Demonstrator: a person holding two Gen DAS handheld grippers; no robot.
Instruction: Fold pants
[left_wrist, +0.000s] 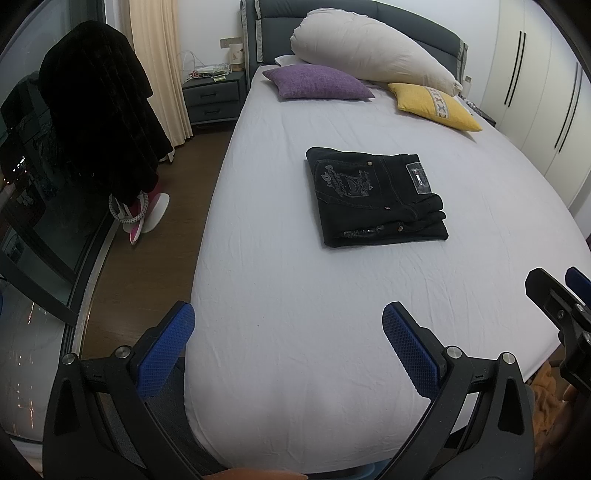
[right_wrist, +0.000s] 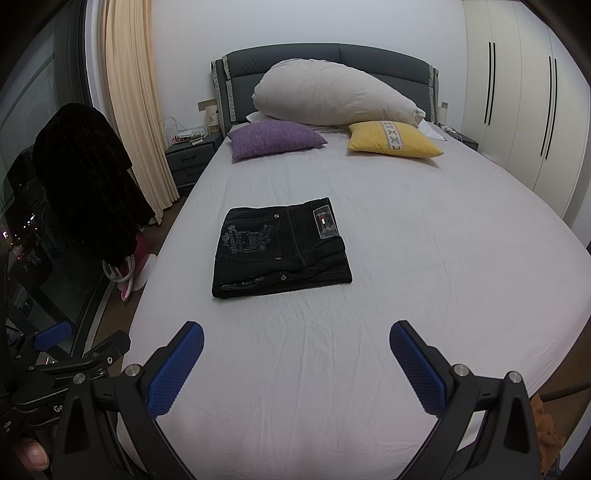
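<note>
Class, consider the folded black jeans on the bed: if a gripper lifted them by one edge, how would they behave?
The folded black jeans would probably unfold and droop, since loose layers show along the near edge. Thick denim looks fairly heavy. Pushed, they would likely drag and wrinkle the sheet.

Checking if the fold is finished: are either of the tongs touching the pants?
Apart. In both wrist views the open left tongs and right tongs hover near the bed's foot, bare sheet between them and the folded pants.

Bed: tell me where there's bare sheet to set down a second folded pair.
The bed has bare sheet right of the folded pants, and between them and the open left gripper and right gripper. It is crowded at the headboard: purple cushion, yellow cushion, big white pillow.
</note>
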